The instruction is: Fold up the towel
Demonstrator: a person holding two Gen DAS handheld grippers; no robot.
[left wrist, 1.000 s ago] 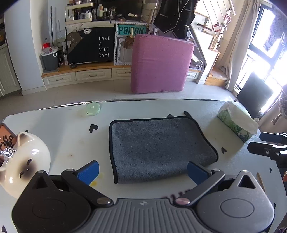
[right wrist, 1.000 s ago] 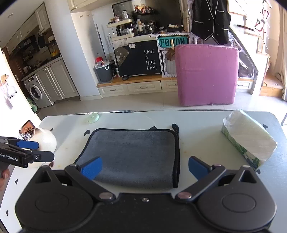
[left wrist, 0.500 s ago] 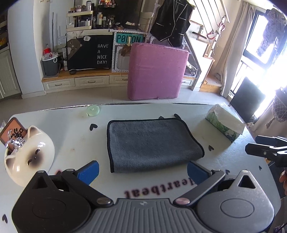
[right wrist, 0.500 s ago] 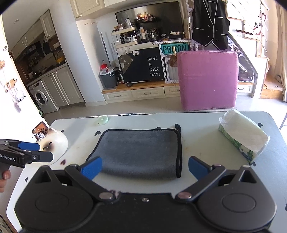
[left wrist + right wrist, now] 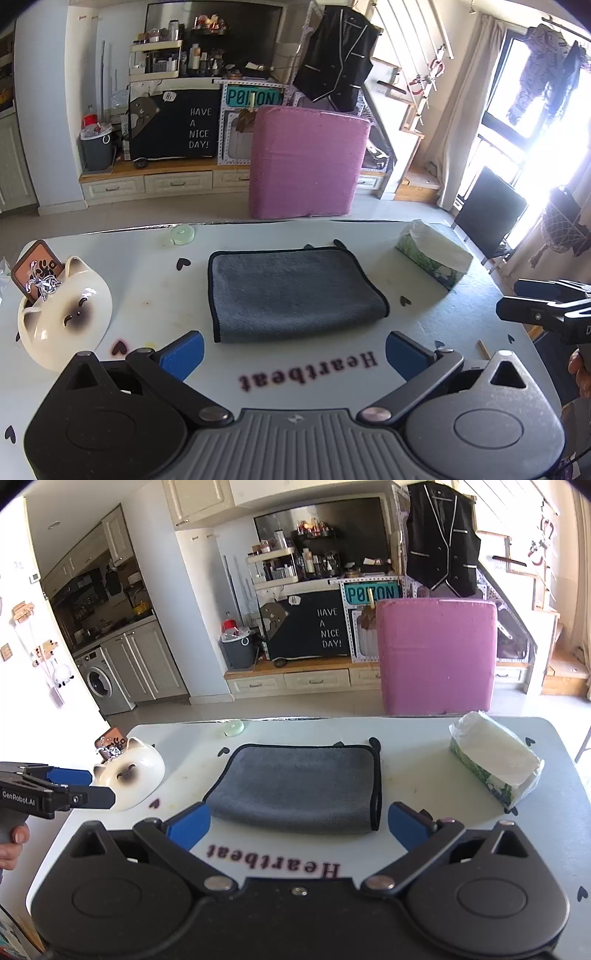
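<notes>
A grey towel with black trim [image 5: 291, 293] lies folded flat in the middle of the white table [image 5: 155, 291]. It also shows in the right wrist view [image 5: 301, 786]. My left gripper [image 5: 293, 352] is open and empty, held above the table's near edge, short of the towel. My right gripper [image 5: 299, 823] is open and empty, also back from the towel's near edge. Each gripper shows at the side of the other's view, the right one [image 5: 543, 306] and the left one [image 5: 70, 788].
A white cat-shaped ceramic holder [image 5: 62, 317] stands at the table's left. A wrapped tissue pack [image 5: 434, 254] lies at the right. A small green disc [image 5: 181, 234] sits near the far edge. A pink cushion block [image 5: 306, 166] stands on the floor beyond.
Both grippers have pulled back and up from the towel, so it looks smaller and the "Heartbeat" print on the table now shows. The towel has not moved.
</notes>
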